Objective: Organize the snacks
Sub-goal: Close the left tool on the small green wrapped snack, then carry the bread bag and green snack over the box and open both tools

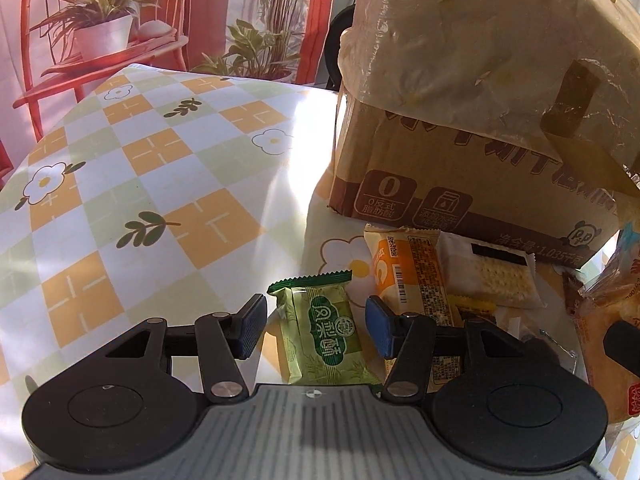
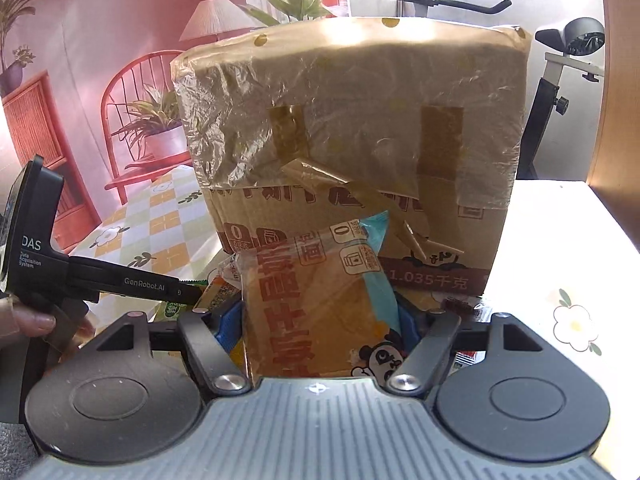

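Your left gripper (image 1: 316, 330) is spread around the green snack packet (image 1: 326, 340); your right gripper (image 2: 320, 320) pinches the orange bread packet (image 2: 316, 312).

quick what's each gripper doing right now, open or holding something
Left gripper: open, its fingers either side of the green snack packet, not gripping it.
Right gripper: closed on the clear bread packet.

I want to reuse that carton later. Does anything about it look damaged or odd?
Yes. On the cardboard box, a strip of brown tape has peeled loose and hangs diagonally across the printed front. The clear plastic wrap over the top half is wrinkled and bunched at the left corner. The cardboard itself shows no tears.
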The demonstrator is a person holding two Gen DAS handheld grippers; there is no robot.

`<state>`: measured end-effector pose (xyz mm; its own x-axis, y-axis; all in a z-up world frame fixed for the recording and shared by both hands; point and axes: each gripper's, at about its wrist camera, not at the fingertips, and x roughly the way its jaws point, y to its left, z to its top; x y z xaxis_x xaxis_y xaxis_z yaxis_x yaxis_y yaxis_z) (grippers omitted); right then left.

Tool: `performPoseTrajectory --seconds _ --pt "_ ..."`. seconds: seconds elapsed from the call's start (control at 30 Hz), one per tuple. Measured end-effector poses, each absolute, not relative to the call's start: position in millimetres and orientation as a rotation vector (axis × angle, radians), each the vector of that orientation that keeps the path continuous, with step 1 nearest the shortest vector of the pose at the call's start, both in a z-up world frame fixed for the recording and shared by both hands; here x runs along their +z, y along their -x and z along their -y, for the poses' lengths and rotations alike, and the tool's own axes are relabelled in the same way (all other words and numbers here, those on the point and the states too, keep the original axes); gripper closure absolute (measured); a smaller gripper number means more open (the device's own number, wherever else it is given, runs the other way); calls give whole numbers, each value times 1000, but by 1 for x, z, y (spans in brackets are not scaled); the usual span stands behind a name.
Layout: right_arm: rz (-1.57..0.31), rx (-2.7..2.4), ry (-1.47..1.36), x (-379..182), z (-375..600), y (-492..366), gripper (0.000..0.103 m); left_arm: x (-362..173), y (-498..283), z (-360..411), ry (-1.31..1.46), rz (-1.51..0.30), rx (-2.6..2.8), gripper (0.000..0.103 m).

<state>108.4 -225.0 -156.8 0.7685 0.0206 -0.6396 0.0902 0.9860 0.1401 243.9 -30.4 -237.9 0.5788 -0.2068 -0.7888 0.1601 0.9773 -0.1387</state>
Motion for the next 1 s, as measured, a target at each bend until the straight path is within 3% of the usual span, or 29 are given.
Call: performPoseTrajectory --seconds 0.3,0.37,0.7,1.0 --pt "-713 -24 -180 -164 221 -106 29 -242 -228 44 -61 -872 -144 47" --pt "-717 -19 -182 -166 219 -106 29 -240 -221 42 -43 -868 -112 63" --pt "-710 2 -174 -164 214 -97 29 -217 -184 16 61 -820 -92 64" --pt "-593 21 -165 -130 217 -102 29 -148 -178 9 26 -595 -172 65"
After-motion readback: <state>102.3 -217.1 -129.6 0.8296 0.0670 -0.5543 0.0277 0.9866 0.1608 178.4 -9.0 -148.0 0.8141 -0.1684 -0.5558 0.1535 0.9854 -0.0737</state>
